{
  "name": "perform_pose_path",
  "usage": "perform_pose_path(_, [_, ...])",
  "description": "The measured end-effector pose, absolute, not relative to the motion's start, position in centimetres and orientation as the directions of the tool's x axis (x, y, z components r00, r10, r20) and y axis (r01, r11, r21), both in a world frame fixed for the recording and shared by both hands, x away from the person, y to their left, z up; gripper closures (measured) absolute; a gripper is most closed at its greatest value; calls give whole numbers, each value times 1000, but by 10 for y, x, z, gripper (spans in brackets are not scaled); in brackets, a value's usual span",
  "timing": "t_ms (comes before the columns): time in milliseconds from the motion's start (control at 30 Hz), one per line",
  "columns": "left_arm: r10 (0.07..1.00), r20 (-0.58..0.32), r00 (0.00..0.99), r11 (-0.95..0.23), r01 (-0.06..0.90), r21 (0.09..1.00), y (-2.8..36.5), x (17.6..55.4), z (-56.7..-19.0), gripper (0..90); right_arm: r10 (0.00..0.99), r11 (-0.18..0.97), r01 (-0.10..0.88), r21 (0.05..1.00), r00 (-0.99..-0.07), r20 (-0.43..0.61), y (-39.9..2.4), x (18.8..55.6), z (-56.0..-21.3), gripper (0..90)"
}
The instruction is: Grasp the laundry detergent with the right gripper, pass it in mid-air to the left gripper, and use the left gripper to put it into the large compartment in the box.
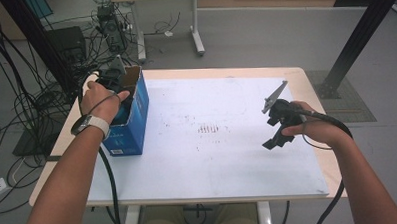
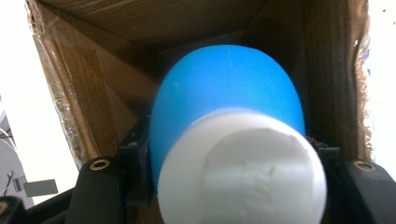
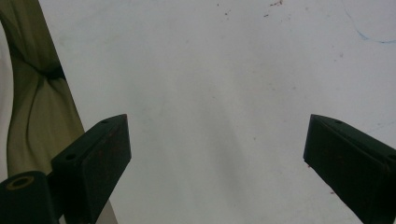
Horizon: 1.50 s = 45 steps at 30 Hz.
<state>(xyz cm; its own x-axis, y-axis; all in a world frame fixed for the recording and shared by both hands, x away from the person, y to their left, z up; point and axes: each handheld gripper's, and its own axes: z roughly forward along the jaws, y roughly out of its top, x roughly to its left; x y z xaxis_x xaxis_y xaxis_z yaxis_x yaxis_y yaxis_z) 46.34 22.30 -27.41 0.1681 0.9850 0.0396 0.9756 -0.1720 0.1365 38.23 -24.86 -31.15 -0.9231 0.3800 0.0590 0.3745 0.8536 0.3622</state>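
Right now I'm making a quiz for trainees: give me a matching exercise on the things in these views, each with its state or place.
Things:
1. left gripper
2. right gripper
3. blue box
4. blue and white object

States or places:
A. open over the white sheet
B. stands at the table's left edge
C. held inside the box
D. shut on an object

Pairs: 1-D, 2-A, 3-B, 4-C
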Motion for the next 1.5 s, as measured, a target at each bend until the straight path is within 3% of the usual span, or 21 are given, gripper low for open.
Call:
perform_pose_path(900, [985,37,168,-172,974,147,224,463,-274,366,379,854,374,362,-923,60,-248,381,-313,74])
perform_pose_path(1067, [986,31,161,-164,974,159,226,462,-272,285,378,854,374,362,-924,62,-248,381,-313,73])
perform_pose_path(1200, [986,16,166,-166,966,198,228,459,-263,282,377,856,374,356,-924,65,-247,381,-313,73])
perform_pose_path(1300, [986,-9,164,-158,962,221,230,458,-251,195,375,859,372,352,-925,63,-245,381,-312,73])
perform_pose_path(1500, [978,-10,207,-196,943,270,224,456,-229,165,372,861,369,350,-926,63,-242,381,-311,73])
